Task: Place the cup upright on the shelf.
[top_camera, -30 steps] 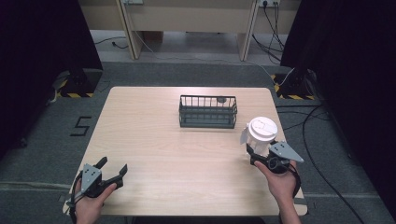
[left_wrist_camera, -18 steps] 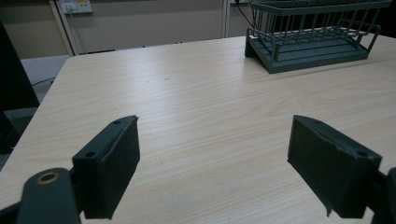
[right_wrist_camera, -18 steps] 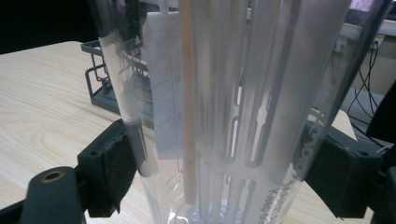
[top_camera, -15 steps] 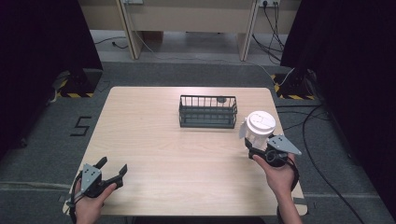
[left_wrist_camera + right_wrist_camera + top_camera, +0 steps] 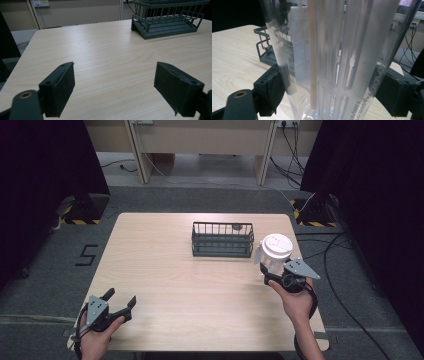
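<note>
My right gripper [image 5: 270,268] is shut on a clear plastic pitcher [image 5: 274,251] with a white lid, held upright above the table's right side, just right of the dark wire rack [image 5: 222,240]. In the right gripper view the pitcher [image 5: 342,50] stands between both pads [image 5: 274,87], its inner strainer core visible through the wall. My left gripper [image 5: 119,300] rests low at the table's front left corner, open with nothing between its jaws. The left gripper view shows its pads [image 5: 60,85] wide apart over bare wood, with the rack [image 5: 167,18] far off to the upper right.
The light wooden table [image 5: 165,270] has its right edge near the pitcher. A small dark round item [image 5: 236,226] sits at the rack's back rim. Cables [image 5: 345,280] trail on the floor at the right. Cabinets stand behind the table.
My right gripper has carried the pitcher slightly forward and to the left, closer to the rack's right end. The left gripper has stayed put.
</note>
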The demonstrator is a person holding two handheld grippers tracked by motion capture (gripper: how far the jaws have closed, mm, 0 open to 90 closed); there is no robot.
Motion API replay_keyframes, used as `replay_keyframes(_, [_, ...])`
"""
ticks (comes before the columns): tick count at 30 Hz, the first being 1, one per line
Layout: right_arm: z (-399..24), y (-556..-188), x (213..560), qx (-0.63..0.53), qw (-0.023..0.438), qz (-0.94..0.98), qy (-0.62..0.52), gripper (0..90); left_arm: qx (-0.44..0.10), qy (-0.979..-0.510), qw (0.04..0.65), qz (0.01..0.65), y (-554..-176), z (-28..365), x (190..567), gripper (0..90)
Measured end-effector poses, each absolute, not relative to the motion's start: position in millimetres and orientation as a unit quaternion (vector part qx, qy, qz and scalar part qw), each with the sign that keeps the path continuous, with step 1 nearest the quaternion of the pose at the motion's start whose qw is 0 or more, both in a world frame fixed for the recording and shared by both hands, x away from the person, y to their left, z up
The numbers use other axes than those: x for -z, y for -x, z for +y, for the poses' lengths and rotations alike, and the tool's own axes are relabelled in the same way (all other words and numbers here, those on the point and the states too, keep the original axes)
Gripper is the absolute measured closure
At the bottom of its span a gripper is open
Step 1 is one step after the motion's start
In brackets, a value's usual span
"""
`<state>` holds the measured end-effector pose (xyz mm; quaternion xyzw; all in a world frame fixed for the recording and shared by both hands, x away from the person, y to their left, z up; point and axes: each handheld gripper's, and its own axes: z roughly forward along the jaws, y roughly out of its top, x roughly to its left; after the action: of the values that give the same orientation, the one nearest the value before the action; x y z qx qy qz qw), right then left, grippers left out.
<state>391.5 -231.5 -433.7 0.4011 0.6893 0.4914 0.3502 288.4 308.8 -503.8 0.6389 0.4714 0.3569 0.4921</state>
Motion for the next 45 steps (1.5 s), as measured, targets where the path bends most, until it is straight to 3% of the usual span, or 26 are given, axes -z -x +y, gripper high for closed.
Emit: replay_keyframes(45, [-207, -424, 410, -0.504, 0.351, 0.683, -0.395, 18.6, -0.356, -0.637, 0.494, 0.472, -289, 309, 504, 16.4])
